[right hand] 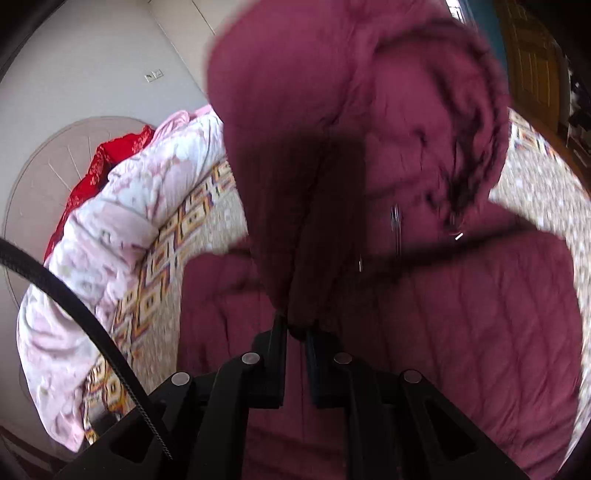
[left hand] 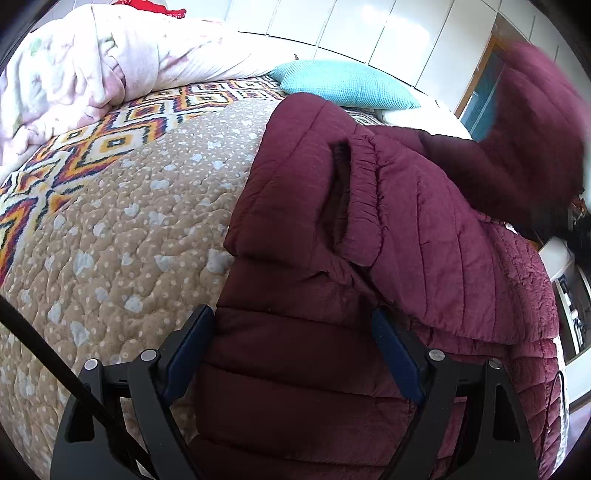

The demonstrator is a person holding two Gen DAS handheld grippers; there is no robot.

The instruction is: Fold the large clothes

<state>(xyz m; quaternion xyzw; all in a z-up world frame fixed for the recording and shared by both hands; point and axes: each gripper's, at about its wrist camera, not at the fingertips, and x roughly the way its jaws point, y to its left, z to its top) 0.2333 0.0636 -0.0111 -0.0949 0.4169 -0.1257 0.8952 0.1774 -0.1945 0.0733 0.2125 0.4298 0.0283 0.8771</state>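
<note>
A maroon quilted puffer jacket (left hand: 369,229) lies on the bed, a sleeve with a gathered cuff (left hand: 364,199) folded across it. My left gripper (left hand: 291,325) is open, its blue-padded fingers (left hand: 188,350) straddling the jacket's near edge. In the right wrist view my right gripper (right hand: 295,328) is shut on a fold of the jacket (right hand: 332,166) and holds that part, the hood, lifted above the rest of the garment (right hand: 461,314). The lifted part shows blurred at the upper right of the left wrist view (left hand: 532,122).
The bed has a beige spotted quilt (left hand: 129,240) with a geometric patterned band (left hand: 74,147). A pink floral duvet (left hand: 81,66) is bunched at the far side, with a turquoise pillow (left hand: 343,83) and red cloth (right hand: 99,166). White wardrobes (left hand: 369,26) stand behind.
</note>
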